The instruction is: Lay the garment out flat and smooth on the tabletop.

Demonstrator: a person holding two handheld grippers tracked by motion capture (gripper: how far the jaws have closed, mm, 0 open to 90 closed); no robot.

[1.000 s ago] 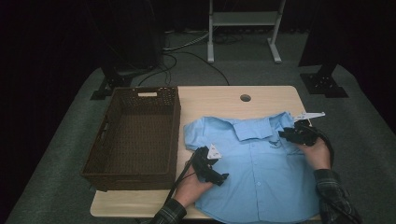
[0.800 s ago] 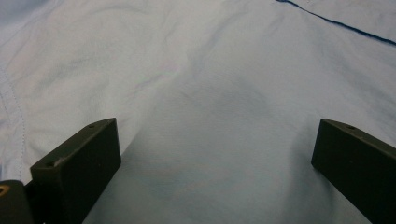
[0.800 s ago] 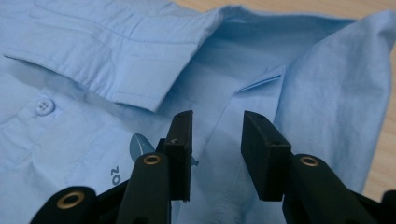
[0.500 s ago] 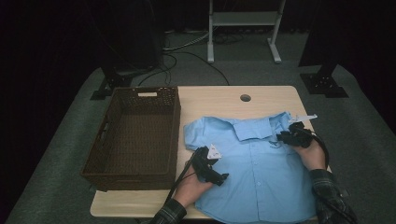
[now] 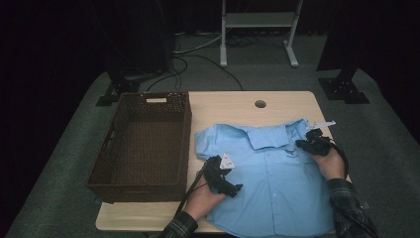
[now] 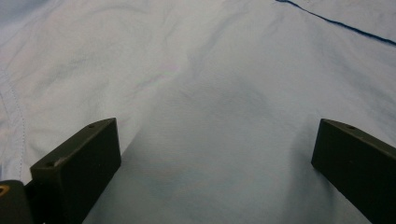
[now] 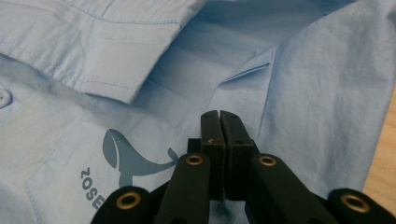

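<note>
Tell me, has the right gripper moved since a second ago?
Yes. The right gripper has slid slightly down the shirt, away from the table's hole, its jaws closing together.

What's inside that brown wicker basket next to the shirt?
Nothing that can be seen: the basket shows only its bare woven floor. Its near wall hides a strip of the floor along that side. The blue shirt lies outside it, on the table.

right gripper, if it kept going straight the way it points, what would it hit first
Probably the shirt's collar: the right gripper, jaws together over the light blue shirt, aims at the fabric fold beside the collar. Depth is hard to judge.
</note>
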